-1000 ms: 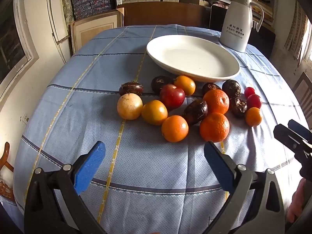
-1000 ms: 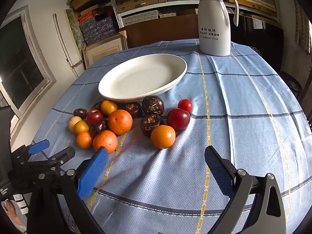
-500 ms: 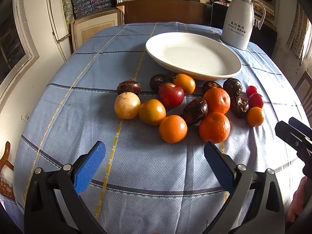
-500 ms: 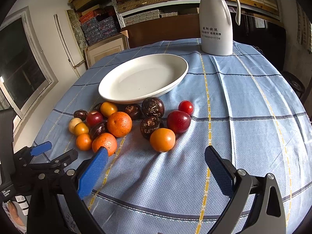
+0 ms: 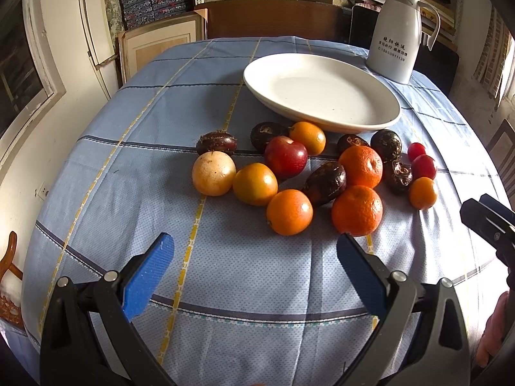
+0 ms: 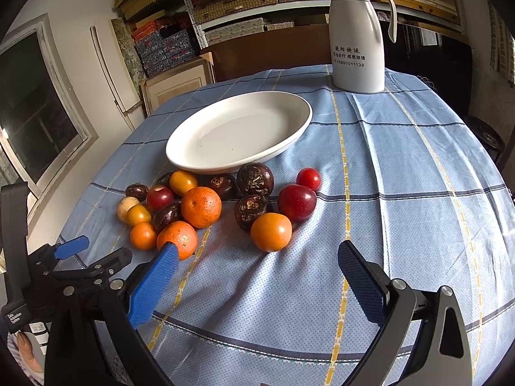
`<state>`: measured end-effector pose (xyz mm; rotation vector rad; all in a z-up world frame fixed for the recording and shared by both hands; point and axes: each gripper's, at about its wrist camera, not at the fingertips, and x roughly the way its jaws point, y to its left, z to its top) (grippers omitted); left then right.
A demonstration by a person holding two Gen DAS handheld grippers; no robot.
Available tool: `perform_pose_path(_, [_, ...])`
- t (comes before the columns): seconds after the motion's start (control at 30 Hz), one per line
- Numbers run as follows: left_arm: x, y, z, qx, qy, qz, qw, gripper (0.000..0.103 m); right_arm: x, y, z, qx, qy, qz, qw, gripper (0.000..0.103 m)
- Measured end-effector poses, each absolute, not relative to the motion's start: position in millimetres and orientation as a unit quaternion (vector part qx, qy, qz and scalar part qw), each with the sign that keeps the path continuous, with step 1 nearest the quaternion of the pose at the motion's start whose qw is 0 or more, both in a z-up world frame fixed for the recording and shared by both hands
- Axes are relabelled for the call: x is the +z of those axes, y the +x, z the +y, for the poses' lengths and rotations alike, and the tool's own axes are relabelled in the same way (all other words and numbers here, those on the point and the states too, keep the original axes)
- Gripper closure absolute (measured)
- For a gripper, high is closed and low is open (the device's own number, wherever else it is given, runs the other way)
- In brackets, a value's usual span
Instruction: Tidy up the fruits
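Hidden: your right gripper [image 5: 489,218] shows only its tips, cut off at the frame's edge.
Fruit [image 5: 289,212]: just ahead of your left gripper [image 5: 254,251].
Jaws: both spread wide, holding nothing.

This looks like a lived-in home, perhaps a dining corner that doubles as storage. A round desk [image 6: 402,167] under a blue checked cloth carries a white plate [image 6: 238,128] and a thermos jug [image 6: 359,32]. Behind stand metal shelves [image 6: 231,9] crammed with patterned boxes, framed boards [image 5: 157,45] against the wall, and a window [image 6: 35,109].
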<state>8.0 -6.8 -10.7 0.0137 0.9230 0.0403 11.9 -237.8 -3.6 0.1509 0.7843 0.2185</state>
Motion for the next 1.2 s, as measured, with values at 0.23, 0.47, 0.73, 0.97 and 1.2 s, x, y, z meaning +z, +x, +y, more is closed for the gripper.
perform_pose_path(0.23, [-10.4, 8.4, -7.5, 0.020, 0.006, 0.446, 0.895, 0.004, -2.1, 11.1, -237.7, 0.106, 0.075, 0.381, 0.915, 0.003])
perform_pose_path(0.47, [-9.8, 7.1, -5.9, 0.019, 0.005, 0.448, 0.894, 0.004, -2.1, 10.8, -237.8, 0.106, 0.075, 0.381, 0.915, 0.003])
perform_pose_path(0.73, [-10.5, 7.2, -5.4, 0.020, 0.005, 0.451, 0.892, 0.004, -2.1, 10.3, -237.4, 0.106, 0.076, 0.382, 0.915, 0.003])
perform_pose_path(0.97, [-11.5, 8.9, -5.2, 0.021, 0.002, 0.455, 0.890, 0.004, -1.6, 9.6, -236.9, 0.106, 0.076, 0.382, 0.915, 0.003])
perform_pose_path(1.2, [-12.7, 9.5, -4.6, 0.021, 0.002, 0.456, 0.890, 0.004, -1.6, 9.8, -237.3, 0.106, 0.077, 0.384, 0.914, 0.003])
